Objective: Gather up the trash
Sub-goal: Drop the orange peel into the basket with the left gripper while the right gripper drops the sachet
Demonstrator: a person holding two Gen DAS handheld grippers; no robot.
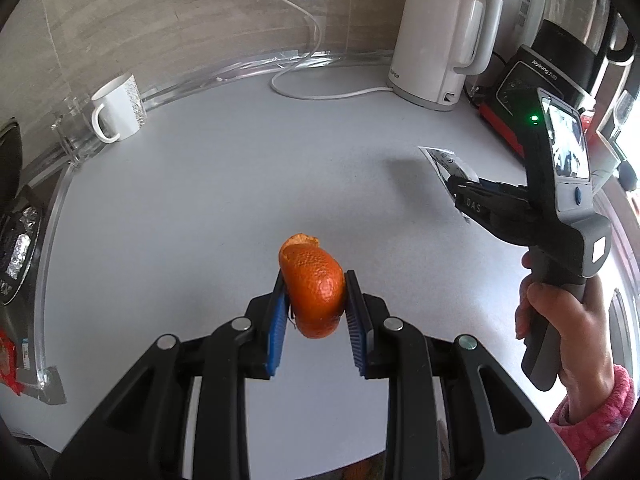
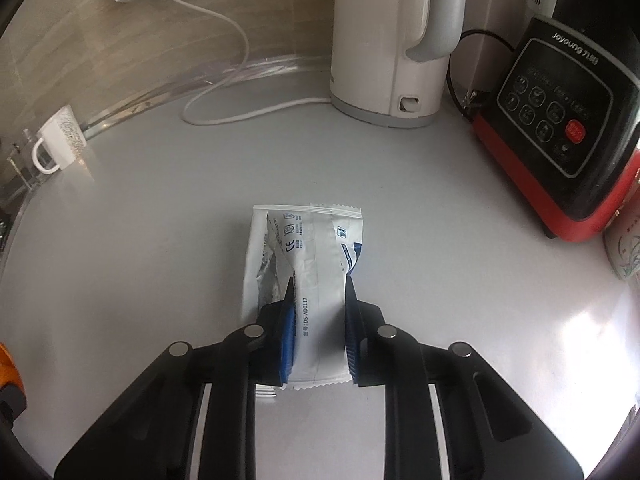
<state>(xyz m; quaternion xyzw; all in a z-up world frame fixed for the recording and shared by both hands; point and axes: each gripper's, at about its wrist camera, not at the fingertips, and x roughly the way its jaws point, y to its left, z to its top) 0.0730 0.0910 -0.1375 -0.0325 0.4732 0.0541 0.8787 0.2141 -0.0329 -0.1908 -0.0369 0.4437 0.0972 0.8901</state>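
Left gripper: closed on a piece of orange peel, blue pads pressing it from both sides. The peel is held upright between the fingertips, above the grey countertop; whether its lower end touches the surface cannot be told.

Right gripper: clamped on a white printed wrapper, crumpled and folded, one blue-marked corner to the right. The wrapper runs forward from between the pads; the left wrist view shows it lifted off the countertop, its shadow falling on the surface nearby. The same view shows the right gripper to the right of the peel and apart from it, its handle in the person's hand, pink sleeve at the wrist.

Mid counter: bare grey surface between the held items and the back wall.

Far left: white mug, handle facing forward, beside a clear acrylic edge strip.

Far centre: white electric kettle, its white cord looping across the countertop.

Far right: black and red appliance with a touch panel marked Joyoung, standing just right of the kettle.
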